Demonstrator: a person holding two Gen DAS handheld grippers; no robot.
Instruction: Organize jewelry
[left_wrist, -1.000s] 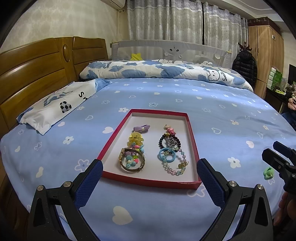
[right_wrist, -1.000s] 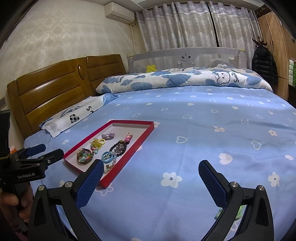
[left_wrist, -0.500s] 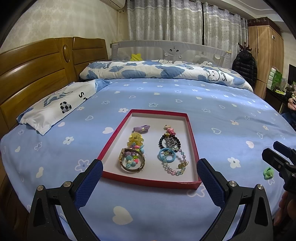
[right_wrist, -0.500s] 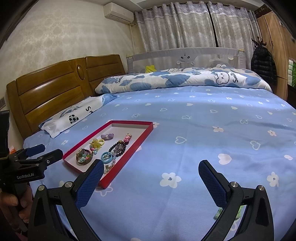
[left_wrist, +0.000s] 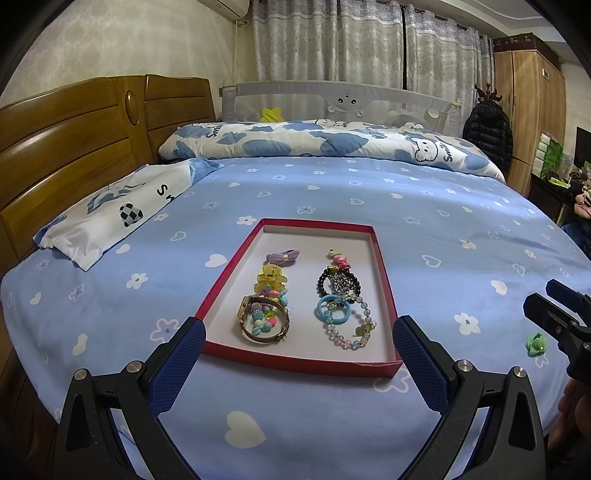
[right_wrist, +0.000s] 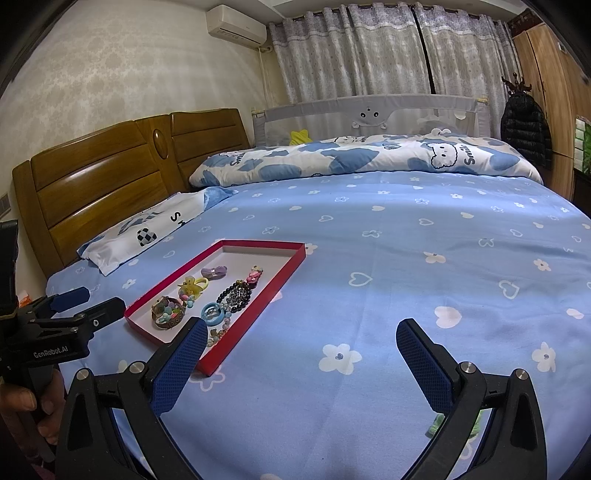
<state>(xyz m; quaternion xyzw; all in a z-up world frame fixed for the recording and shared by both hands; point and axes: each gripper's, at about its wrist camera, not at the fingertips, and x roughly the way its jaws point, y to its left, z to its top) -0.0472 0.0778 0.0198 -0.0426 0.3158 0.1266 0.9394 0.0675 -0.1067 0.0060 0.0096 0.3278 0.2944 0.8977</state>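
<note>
The bed (left_wrist: 424, 229), under its blue heart-and-flower sheet, lies ahead of both tools and carries everything. On it, directly in front of the left gripper (left_wrist: 299, 354), sits the red tray (left_wrist: 295, 363), its near wall just beyond the fingertips; from the right gripper (right_wrist: 301, 356) the same tray lies ahead and to the left, its near corner close by the left finger (right_wrist: 177, 365). Both tools stand released, jaws spread wide, holding nothing.

Inside the tray the jewellery lies in two rows running away from the left gripper: nearest on the left a bangle (left_wrist: 263, 320) heaped with coloured beads, then a yellow clip (left_wrist: 270, 278) and a purple tie (left_wrist: 282, 256); on the right a clear bead bracelet (left_wrist: 351, 328), a blue ring (left_wrist: 334, 312), a dark bead bracelet (left_wrist: 338, 282) and a pink charm (left_wrist: 339, 261).

One piece remains outside: a small green item (left_wrist: 535, 343), on the sheet well to the right of the left gripper and just below the right gripper's tips (in the right wrist view it is mostly hidden behind that tool's right finger).

That stray is probably the step in hand. It would go best with the right gripper lowered straight over it, jaws straddling it, closed gently so no sheet is pinched, then released in the tray's bare far end.
</note>
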